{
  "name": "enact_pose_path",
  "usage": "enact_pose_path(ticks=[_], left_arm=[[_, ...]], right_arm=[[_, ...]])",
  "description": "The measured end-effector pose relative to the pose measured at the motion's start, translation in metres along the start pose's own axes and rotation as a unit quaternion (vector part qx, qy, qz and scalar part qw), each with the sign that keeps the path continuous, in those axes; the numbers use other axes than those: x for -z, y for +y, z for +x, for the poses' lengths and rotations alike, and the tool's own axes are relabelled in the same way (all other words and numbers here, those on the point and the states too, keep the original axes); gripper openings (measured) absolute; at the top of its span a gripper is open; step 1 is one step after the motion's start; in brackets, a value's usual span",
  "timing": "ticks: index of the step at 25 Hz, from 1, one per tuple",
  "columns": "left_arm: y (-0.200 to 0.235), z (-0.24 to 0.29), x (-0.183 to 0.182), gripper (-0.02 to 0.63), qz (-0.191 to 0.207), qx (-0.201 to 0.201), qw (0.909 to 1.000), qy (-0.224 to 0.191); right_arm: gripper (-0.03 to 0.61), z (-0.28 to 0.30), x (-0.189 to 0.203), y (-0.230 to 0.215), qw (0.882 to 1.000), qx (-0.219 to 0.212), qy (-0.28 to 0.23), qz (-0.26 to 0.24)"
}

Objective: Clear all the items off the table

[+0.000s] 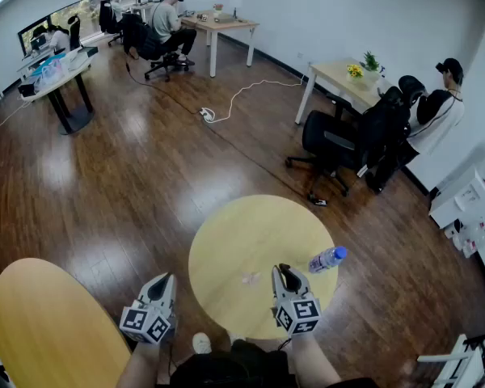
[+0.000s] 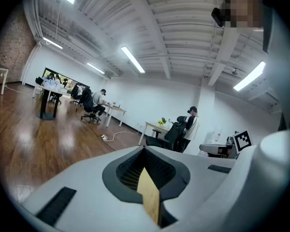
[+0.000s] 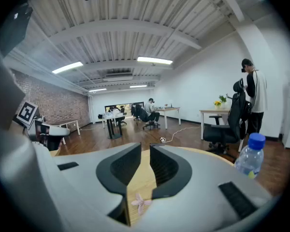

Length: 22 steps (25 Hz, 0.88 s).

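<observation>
Hovering: right hand-held gripper narrowly parted, left hand-held gripper closed; bottle print illegible.

Right hand-held gripper hides half the bottle.

My right gripper's fingers stood slightly apart, gripping nothing, over the wooden tabletop and a small pink flower; a blue-capped bottle showed at right.
</observation>
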<state>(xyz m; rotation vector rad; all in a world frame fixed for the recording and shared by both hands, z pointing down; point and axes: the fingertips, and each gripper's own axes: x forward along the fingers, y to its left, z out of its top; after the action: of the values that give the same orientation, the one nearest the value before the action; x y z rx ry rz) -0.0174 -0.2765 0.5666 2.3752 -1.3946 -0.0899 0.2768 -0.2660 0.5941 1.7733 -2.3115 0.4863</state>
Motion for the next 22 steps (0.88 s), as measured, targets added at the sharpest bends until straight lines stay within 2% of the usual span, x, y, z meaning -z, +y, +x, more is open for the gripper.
enact_pose_path(ticks=[4,9,14,15,16,22], left_arm=[[0.021,0.015,0.005,0.000,0.008,-0.012,0.9998,0.016],[0.028,0.012,0.034,0.000,-0.012,-0.043,0.9980,0.045],[0.023,0.020,0.056,0.000,-0.034,-0.048,0.9961,0.066],[0.020,0.021,0.059,0.000,-0.038,-0.048,0.9957,0.070],[0.017,0.021,0.062,0.000,-0.041,-0.048,0.9952,0.074],[0.019,0.018,0.083,0.000,-0.060,-0.066,0.9920,0.089]], right_arm=[[0.060,0.041,0.017,-0.002,1.000,-0.010,0.012,0.009],[0.060,0.062,0.068,0.013,0.995,-0.052,0.081,-0.040],[0.061,0.082,0.096,0.026,0.989,-0.063,0.110,-0.078],[0.071,0.086,0.102,0.027,0.987,-0.065,0.121,-0.088],[0.119,0.089,0.109,0.027,0.984,-0.069,0.132,-0.094],[0.126,0.106,0.150,0.021,0.974,-0.077,0.192,-0.096]])
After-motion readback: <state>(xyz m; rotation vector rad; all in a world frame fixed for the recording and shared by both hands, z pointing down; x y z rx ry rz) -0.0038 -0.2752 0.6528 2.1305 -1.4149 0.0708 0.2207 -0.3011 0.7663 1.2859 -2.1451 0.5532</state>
